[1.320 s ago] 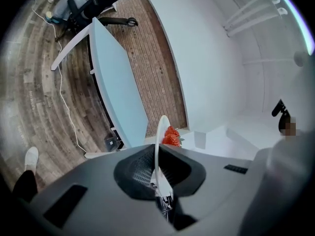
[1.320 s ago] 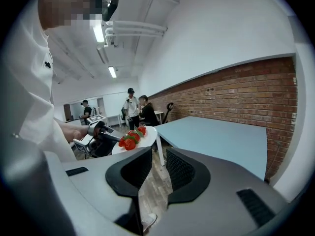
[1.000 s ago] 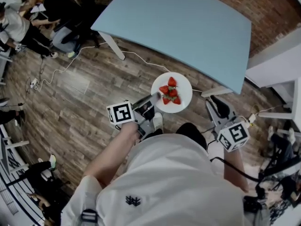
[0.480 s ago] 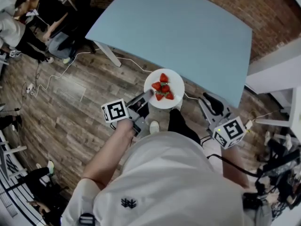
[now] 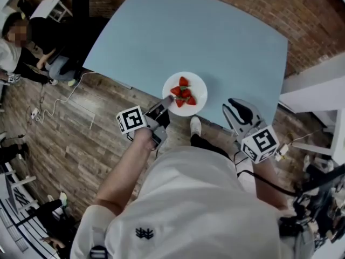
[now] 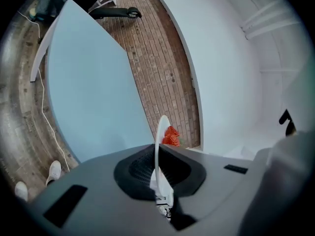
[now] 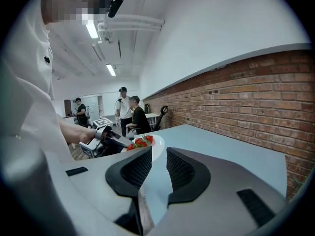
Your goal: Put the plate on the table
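blue table (image 5: 215,42) edge is lying beneath the plate (image 5: 199,86); left gripper (image 5: 166,103) is clenching its near rim, right gripper (image 5: 235,110) gaping empty.

Dark-clothed people (image 5: 51,39) sat at brown wood-plank floor's (image 5: 64,144) upper-left corner; red brick wall (image 5: 318,9) bordered floor's far side.

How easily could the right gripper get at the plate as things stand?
Probably easily: the right gripper is open and empty; only bare table separates it from the plate the left gripper holds.
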A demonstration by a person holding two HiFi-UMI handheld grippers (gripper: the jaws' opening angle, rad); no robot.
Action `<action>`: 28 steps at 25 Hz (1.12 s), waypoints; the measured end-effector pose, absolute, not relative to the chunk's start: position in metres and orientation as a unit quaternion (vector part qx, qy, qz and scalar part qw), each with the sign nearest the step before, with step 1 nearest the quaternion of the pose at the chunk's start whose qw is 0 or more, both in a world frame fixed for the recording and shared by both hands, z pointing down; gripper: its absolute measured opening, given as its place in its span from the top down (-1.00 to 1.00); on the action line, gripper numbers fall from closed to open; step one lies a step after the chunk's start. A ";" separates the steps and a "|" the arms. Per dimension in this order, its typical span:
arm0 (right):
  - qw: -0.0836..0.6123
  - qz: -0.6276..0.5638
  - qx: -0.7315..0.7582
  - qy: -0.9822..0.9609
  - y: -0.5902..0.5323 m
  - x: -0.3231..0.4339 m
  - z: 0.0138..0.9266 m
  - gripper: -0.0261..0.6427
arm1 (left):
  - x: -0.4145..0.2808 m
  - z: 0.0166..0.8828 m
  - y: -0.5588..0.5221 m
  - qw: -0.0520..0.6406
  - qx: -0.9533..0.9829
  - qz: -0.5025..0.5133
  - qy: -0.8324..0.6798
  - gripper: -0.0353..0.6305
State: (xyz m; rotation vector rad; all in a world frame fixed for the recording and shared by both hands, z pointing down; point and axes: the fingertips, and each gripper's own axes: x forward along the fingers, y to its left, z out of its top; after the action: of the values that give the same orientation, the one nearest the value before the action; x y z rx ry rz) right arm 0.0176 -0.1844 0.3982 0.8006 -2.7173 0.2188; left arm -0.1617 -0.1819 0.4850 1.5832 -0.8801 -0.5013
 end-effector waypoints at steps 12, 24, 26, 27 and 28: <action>0.156 0.135 0.299 -0.932 -0.309 0.086 0.438 0.69 | -0.110 0.547 -0.347 0.618 0.653 -0.183 -0.399 0.86; 0.160 0.185 0.324 -0.914 -0.337 0.125 0.470 0.69 | -0.103 0.627 -0.427 0.634 0.627 -0.140 -0.430 0.86; 0.164 0.189 0.335 -0.908 -0.337 0.132 0.473 0.69 | -0.104 0.636 -0.434 0.635 0.624 -0.134 -0.435 0.86; 0.165 0.192 0.340 -0.906 -0.337 0.135 0.474 0.69 | -0.104 0.640 -0.438 0.636 0.622 -0.131 -0.437 0.86; 0.166 0.194 0.345 -0.903 -0.337 0.137 0.474 0.69 | -0.105 0.643 -0.441 0.637 0.620 -0.127 -0.439 0.86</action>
State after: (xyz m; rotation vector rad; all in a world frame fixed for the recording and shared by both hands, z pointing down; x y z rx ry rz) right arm 0.1367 -0.3366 0.4745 0.9807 -2.5715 0.5525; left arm -0.1049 -0.4407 0.6433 1.4162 -1.0031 -0.2905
